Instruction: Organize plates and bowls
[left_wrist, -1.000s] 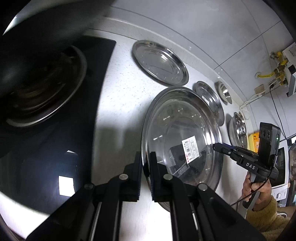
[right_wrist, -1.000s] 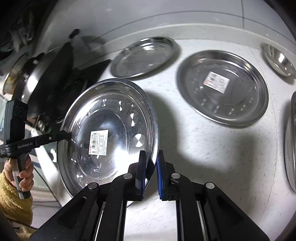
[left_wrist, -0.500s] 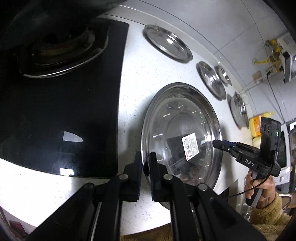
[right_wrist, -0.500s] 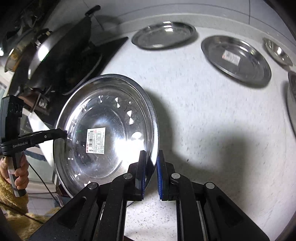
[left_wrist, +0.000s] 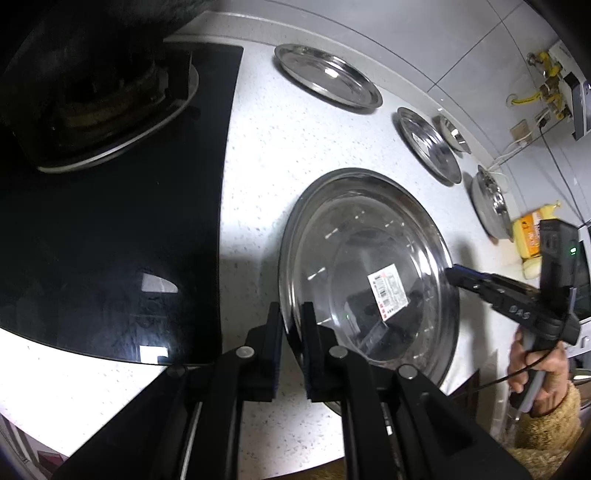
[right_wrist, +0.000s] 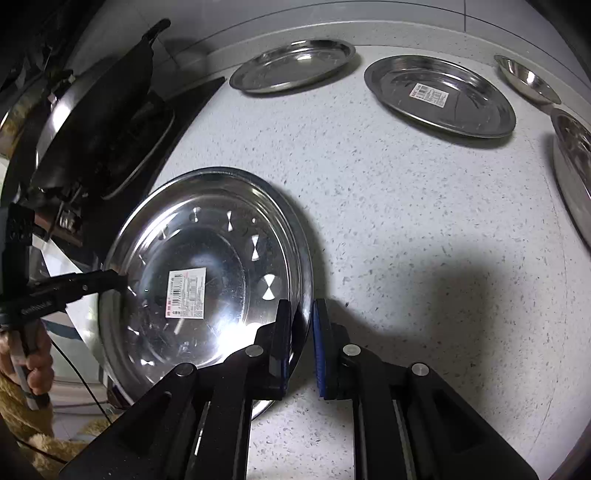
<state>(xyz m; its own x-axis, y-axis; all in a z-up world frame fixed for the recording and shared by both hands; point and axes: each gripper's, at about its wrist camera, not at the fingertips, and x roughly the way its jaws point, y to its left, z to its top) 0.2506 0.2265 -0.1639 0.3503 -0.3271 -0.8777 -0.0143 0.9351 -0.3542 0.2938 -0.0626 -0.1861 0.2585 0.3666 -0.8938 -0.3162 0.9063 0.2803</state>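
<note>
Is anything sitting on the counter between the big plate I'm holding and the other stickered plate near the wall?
Nothing visible: only bare speckled counter lies between the held plate and the stickered plate.

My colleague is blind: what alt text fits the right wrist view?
Two black grippers, right and left, pinch opposite rims of a large round steel plate with a barcode sticker, above a speckled white counter.
</note>
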